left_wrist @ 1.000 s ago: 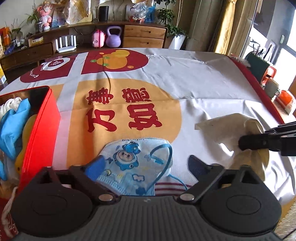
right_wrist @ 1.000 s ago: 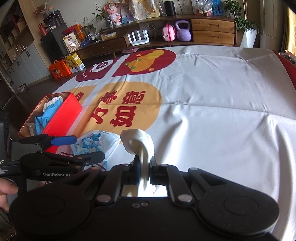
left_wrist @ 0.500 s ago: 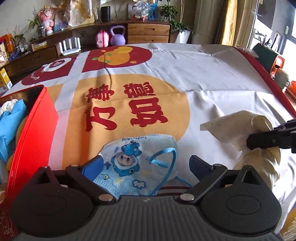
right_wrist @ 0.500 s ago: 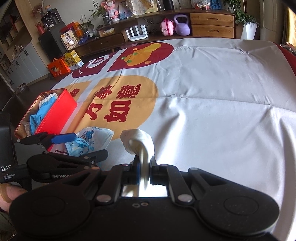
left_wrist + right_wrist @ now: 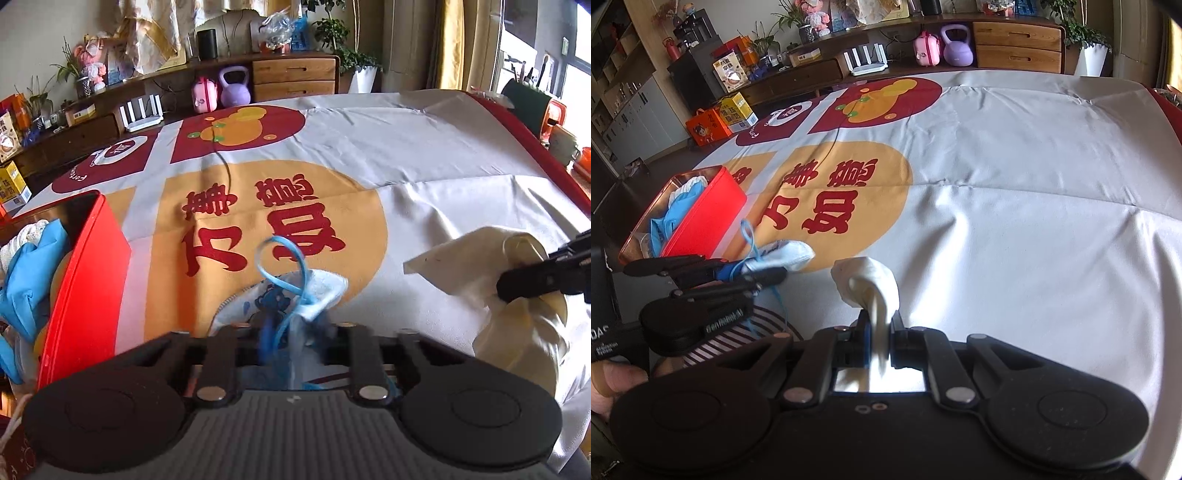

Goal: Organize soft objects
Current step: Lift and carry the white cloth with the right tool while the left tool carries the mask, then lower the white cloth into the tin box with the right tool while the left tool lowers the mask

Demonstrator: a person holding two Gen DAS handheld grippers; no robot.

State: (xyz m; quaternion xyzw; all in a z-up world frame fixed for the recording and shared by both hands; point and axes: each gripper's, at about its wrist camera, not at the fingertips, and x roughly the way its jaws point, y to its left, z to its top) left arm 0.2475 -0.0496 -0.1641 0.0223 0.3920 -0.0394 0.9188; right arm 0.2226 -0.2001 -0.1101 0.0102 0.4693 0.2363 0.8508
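My left gripper is shut on a blue cartoon-print face mask, whose ear loop sticks up; it also shows in the right wrist view, held above the cloth by the left gripper. My right gripper is shut on a cream cloth and holds it above the table; in the left wrist view the cream cloth hangs at the right. A red box at the left holds blue and white soft items; it also shows in the right wrist view.
The table is covered by a white cloth with orange and dark red prints. A striped item lies under the left gripper. A sideboard with a purple kettlebell stands beyond the far edge.
My left gripper has shut on the face mask and bunched it up off the cloth; it was open around the flat mask before. The right gripper still holds the cream cloth.
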